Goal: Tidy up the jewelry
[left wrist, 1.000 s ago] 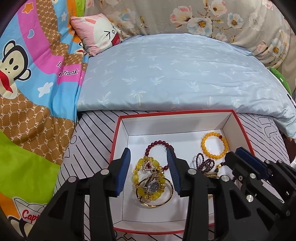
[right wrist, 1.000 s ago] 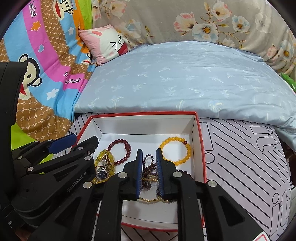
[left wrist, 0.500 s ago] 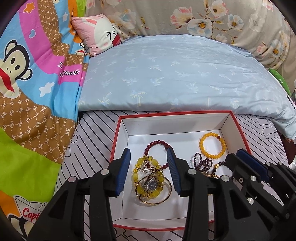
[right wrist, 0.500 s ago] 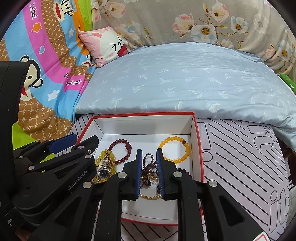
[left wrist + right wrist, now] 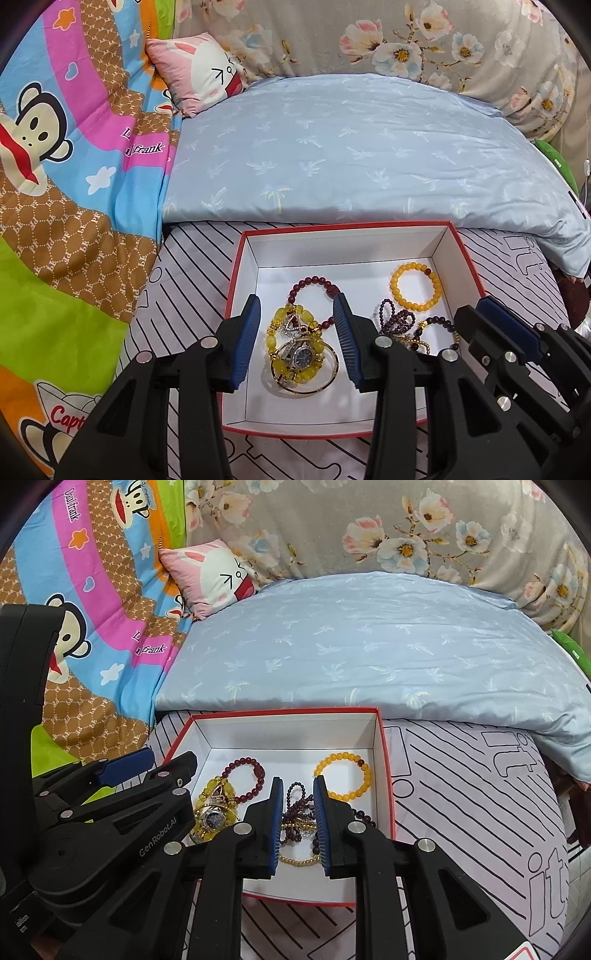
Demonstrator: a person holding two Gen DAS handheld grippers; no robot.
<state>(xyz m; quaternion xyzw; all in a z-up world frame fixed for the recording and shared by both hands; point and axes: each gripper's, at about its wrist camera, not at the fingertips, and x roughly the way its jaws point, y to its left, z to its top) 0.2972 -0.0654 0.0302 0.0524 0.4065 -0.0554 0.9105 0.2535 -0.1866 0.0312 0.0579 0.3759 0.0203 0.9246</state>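
Both grippers hover over the box: right gripper, fingers just parting, straddles the purple bead tangle; left gripper gapes emptily.

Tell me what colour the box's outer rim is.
Red, white inside; the box shows best in the left wrist view.

You're looking at a matt white cardboard box with a red rim, glossy beaded bracelets, a shiny metal watch, smooth satiny blue bedding, and ribbed rubbery blue fingers on matt black plastic.
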